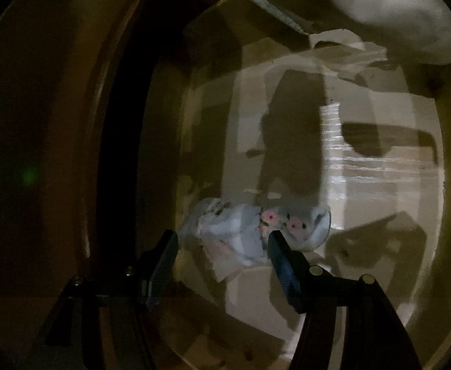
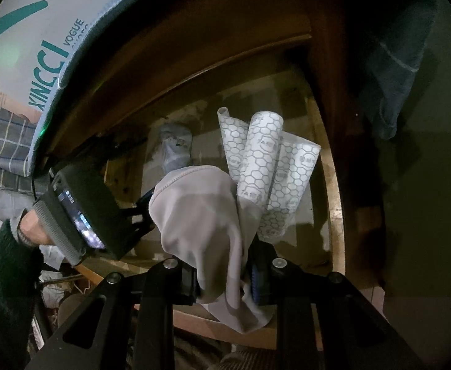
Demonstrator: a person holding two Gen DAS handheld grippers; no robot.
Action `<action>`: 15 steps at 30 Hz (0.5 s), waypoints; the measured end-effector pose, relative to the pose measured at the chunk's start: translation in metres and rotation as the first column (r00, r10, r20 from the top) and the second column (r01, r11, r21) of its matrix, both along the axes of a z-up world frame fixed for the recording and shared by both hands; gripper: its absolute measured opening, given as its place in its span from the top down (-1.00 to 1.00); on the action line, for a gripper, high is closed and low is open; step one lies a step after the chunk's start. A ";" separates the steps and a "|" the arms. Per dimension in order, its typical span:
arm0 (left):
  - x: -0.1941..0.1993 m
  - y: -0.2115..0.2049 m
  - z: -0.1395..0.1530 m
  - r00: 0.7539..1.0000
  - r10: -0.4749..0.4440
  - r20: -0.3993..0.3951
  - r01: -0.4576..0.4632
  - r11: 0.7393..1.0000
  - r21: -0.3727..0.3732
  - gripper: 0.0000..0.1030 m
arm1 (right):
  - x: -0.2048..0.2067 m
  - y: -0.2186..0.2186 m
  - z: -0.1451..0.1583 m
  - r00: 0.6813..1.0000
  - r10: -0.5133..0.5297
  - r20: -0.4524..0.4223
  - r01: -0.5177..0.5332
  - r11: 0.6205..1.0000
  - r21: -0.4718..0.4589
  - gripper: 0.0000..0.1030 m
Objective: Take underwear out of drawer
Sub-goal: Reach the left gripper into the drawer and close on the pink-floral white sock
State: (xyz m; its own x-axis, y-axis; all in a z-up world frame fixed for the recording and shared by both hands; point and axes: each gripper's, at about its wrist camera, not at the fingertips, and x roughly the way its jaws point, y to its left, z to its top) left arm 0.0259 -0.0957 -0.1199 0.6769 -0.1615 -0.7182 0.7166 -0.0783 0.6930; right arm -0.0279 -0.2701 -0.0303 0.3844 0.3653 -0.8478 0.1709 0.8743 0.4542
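Right gripper (image 2: pixel 222 283) clamped on beige underwear (image 2: pixel 200 215), w/ hex-print liner sheet (image 2: pixel 265 166) pinched along; both hanging above drawer (image 2: pixel 333 203). Left gripper (image 1: pixel 222 246) jaws apart, nothing between, aimed down at floral underwear (image 1: pixel 250 231) crumpled on drawer floor (image 1: pixel 379 185), near left side, just beyond fingertips. Judged light, soft, limp; no slip risk, no breakage. Best hold: bunched middle fold, pinch deep. Liner stiff-ish, may drag out too.
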 end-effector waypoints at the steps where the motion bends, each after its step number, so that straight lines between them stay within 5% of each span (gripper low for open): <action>1: 0.000 -0.002 -0.003 1.000 -0.006 -0.004 0.006 1.000 0.003 -0.21 | 0.000 0.000 0.000 1.000 0.000 -0.001 0.000 1.000 0.000 0.57; 13: 0.044 -0.012 -0.013 0.988 0.078 -0.130 -0.088 0.993 -0.074 -0.15 | 0.005 -0.002 -0.004 1.000 0.009 -0.012 -0.009 1.000 0.012 0.57; 15: 0.051 -0.015 -0.010 0.978 0.101 -0.181 -0.117 0.990 -0.083 0.09 | 0.006 -0.001 -0.005 1.000 0.011 -0.014 -0.011 1.000 0.008 0.57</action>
State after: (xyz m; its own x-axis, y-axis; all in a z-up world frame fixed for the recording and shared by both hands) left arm 0.0772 -0.1104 -0.1302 0.5585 -0.1650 -0.8129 0.8286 0.0657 0.5560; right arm -0.0221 -0.2713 -0.0353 0.3686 0.3765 -0.8499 0.1671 0.8725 0.4591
